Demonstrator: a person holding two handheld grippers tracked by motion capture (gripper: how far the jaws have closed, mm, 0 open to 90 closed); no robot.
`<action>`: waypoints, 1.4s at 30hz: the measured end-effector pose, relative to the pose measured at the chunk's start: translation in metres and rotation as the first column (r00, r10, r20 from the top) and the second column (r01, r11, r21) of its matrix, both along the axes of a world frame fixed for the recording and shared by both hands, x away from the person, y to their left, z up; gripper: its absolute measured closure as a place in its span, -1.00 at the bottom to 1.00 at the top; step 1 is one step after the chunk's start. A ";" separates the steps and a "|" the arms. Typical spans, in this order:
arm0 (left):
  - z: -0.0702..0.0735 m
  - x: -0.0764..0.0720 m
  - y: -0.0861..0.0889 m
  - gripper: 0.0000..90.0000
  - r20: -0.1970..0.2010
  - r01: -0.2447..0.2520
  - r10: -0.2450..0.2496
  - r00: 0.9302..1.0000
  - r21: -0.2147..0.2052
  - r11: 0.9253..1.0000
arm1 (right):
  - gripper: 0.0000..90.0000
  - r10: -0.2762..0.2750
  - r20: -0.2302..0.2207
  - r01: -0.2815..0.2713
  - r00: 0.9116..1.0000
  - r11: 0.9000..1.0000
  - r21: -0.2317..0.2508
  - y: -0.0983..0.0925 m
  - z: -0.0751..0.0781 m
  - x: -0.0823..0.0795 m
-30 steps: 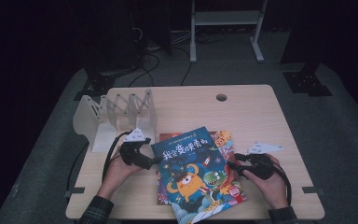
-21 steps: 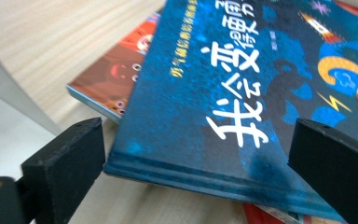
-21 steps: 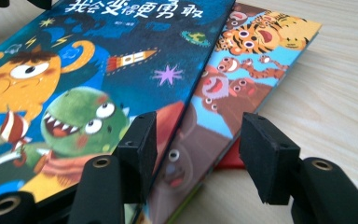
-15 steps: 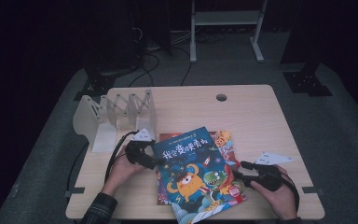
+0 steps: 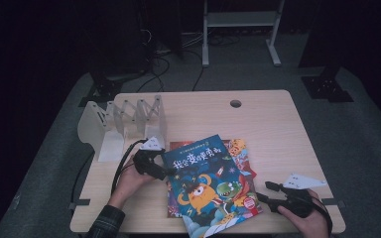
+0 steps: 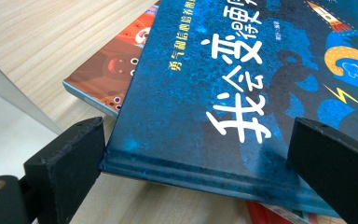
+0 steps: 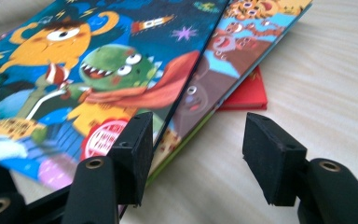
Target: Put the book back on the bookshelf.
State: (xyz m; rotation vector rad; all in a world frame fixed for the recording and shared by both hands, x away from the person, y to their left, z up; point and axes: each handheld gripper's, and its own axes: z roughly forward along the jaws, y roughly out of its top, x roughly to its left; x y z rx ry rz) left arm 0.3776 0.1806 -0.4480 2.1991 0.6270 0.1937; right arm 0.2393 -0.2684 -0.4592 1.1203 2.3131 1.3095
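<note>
Blue picture book (image 5: 206, 186) tops a small stack of books at the near middle of the wooden table (image 5: 273, 124), its long axis slanting away toward the right. The left gripper (image 5: 167, 172) is nearer: its jaws stand open astride the book's left corner, not visibly pressing. The right gripper (image 5: 264, 191), whose jaws have just been opening with nothing between them, sits just off the stack's right edge. How many books lie beneath is hard to tell
</note>
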 end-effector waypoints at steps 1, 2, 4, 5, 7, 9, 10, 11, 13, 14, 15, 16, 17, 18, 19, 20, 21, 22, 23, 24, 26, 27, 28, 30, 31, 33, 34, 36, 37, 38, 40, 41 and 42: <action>0.000 0.000 0.000 -0.91 0.000 0.000 0.000 1.000 0.000 1.000 | -0.06 0.001 0.000 -0.001 1.000 1.000 -0.001 -0.001 -0.001 -0.002; 0.000 0.000 0.000 -0.91 0.000 -0.001 0.001 1.000 0.001 1.000 | -0.06 -0.001 -0.004 0.001 1.000 1.000 -0.002 -0.001 -0.001 -0.005; 0.000 0.000 0.000 -0.91 0.000 -0.001 0.001 1.000 0.001 1.000 | -0.07 0.001 -0.007 -0.001 1.000 1.000 -0.003 -0.002 -0.001 -0.007; 0.000 0.000 0.000 -0.91 0.001 -0.002 0.002 1.000 0.002 1.000 | -0.07 0.003 -0.007 -0.003 1.000 1.000 -0.004 -0.003 -0.002 -0.011; 0.000 0.000 0.000 -0.91 0.000 -0.003 0.003 1.000 0.001 1.000 | -0.07 0.007 -0.007 -0.007 1.000 1.000 -0.003 -0.004 -0.003 -0.015; 0.000 0.000 0.000 -0.91 0.000 -0.004 0.004 1.000 0.001 1.000 | -0.07 0.007 -0.007 -0.007 1.000 1.000 -0.007 -0.004 -0.003 -0.017; 0.000 0.000 0.000 -0.91 -0.001 -0.005 0.005 1.000 0.001 1.000 | -0.07 0.010 -0.006 -0.010 1.000 1.000 -0.009 -0.004 -0.004 -0.021; 0.000 -0.001 0.000 -0.91 -0.002 -0.006 0.006 1.000 0.003 1.000 | -0.07 0.008 -0.006 -0.008 1.000 1.000 -0.005 -0.004 -0.005 -0.022; 0.001 -0.001 -0.001 -0.91 -0.002 -0.006 0.006 1.000 0.004 1.000 | -0.07 0.011 -0.006 -0.011 1.000 1.000 -0.003 -0.005 -0.005 -0.024; 0.001 -0.001 -0.001 -0.91 -0.002 -0.007 0.007 1.000 0.004 1.000 | -0.07 0.011 -0.007 -0.011 1.000 1.000 -0.003 -0.005 -0.005 -0.025; 0.001 -0.001 -0.001 -0.91 -0.002 -0.007 0.008 1.000 0.004 1.000 | -0.08 0.014 -0.008 -0.014 1.000 1.000 -0.004 -0.006 -0.005 -0.028; 0.001 -0.001 -0.001 -0.91 -0.002 -0.008 0.008 1.000 0.003 1.000 | -0.08 0.016 -0.009 -0.016 1.000 1.000 -0.003 -0.006 -0.005 -0.029; 0.001 -0.001 -0.001 -0.91 -0.002 -0.008 0.008 1.000 0.003 1.000 | -0.08 0.012 -0.010 -0.012 1.000 1.000 0.000 -0.007 -0.006 -0.031; 0.001 -0.001 -0.001 -0.91 -0.003 -0.007 0.007 1.000 0.003 1.000 | -0.08 0.011 -0.008 -0.011 1.000 1.000 -0.001 -0.008 -0.006 -0.033; 0.000 -0.001 -0.001 -0.91 -0.003 -0.007 0.007 1.000 0.002 1.000 | -0.08 0.008 -0.010 -0.008 1.000 1.000 -0.006 -0.008 -0.007 -0.034; 0.000 -0.001 -0.001 -0.91 -0.003 -0.007 0.007 1.000 0.002 1.000 | -0.08 0.006 -0.012 -0.006 1.000 1.000 -0.010 -0.008 -0.008 -0.035; 0.000 -0.001 -0.001 -0.91 -0.003 -0.007 0.007 1.000 0.002 1.000 | -0.08 0.006 -0.012 -0.006 1.000 1.000 -0.010 -0.008 -0.008 -0.035; 0.001 -0.001 -0.001 -0.91 -0.003 -0.009 0.009 1.000 0.003 1.000 | -0.08 0.006 -0.012 -0.006 1.000 1.000 -0.007 -0.008 -0.009 -0.036; 0.001 -0.001 -0.001 -0.91 -0.003 -0.009 0.009 1.000 0.003 1.000 | -0.08 0.006 -0.012 -0.006 1.000 1.000 -0.007 -0.008 -0.009 -0.036; 0.001 -0.001 -0.001 -0.91 -0.005 -0.008 0.008 1.000 0.004 1.000 | -0.09 0.005 -0.013 -0.005 1.000 1.000 -0.006 -0.009 -0.010 -0.035; 0.001 -0.001 -0.001 -0.91 -0.007 -0.007 0.007 1.000 0.006 1.000 | -0.09 0.002 -0.016 -0.002 1.000 1.000 -0.004 -0.009 -0.009 -0.034; 0.001 -0.001 -0.001 -0.91 -0.007 -0.007 0.007 1.000 0.006 1.000 | -0.09 0.002 -0.016 -0.002 1.000 1.000 -0.004 -0.009 -0.009 -0.034; 0.001 -0.002 -0.001 -0.91 -0.007 -0.007 0.007 1.000 0.008 1.000 | -0.10 0.003 -0.017 -0.003 1.000 1.000 -0.005 -0.009 -0.009 -0.034; 0.002 -0.002 0.000 -0.91 -0.010 -0.002 0.002 1.000 0.012 1.000 | -0.10 0.002 -0.019 -0.002 1.000 1.000 -0.002 -0.011 -0.010 -0.032; 0.002 -0.002 0.000 -0.92 -0.010 -0.002 0.002 1.000 0.012 1.000 | -0.10 0.001 -0.018 -0.001 1.000 1.000 -0.002 -0.011 -0.010 -0.031; 0.002 -0.002 0.000 -0.92 -0.010 0.001 0.000 1.000 0.017 1.000 | -0.11 0.000 -0.022 0.000 1.000 1.000 -0.001 -0.011 -0.010 -0.031; 0.002 -0.002 0.000 -0.92 -0.011 0.002 -0.002 1.000 0.018 1.000 | -0.11 -0.002 -0.022 0.002 1.000 1.000 0.000 -0.012 -0.010 -0.030; 0.003 -0.003 0.000 -0.92 -0.013 0.008 -0.008 1.000 0.027 1.000 | -0.11 -0.009 -0.024 0.009 1.000 1.000 0.004 -0.013 -0.010 -0.029; 0.003 -0.003 0.001 -0.92 -0.014 0.008 -0.008 1.000 0.027 1.000 | -0.11 -0.011 -0.026 0.011 1.000 1.000 0.003 -0.013 -0.010 -0.028; 0.002 -0.003 0.001 -0.92 -0.015 0.009 -0.008 1.000 0.025 1.000 | -0.11 -0.013 -0.023 0.013 1.000 1.000 0.003 -0.013 -0.010 -0.027; 0.002 -0.004 0.001 -0.92 -0.017 0.007 -0.006 1.000 0.018 1.000 | -0.11 -0.013 -0.023 0.014 1.000 1.000 0.001 -0.014 -0.010 -0.025; 0.002 -0.004 0.001 -0.92 -0.017 0.007 -0.006 1.000 0.018 1.000 | -0.11 -0.013 -0.023 0.014 1.000 1.000 0.001 -0.014 -0.010 -0.025; 0.002 -0.004 0.002 -0.92 -0.018 0.009 -0.008 1.000 0.018 1.000 | -0.11 -0.018 -0.022 0.018 1.000 1.000 0.001 -0.015 -0.010 -0.023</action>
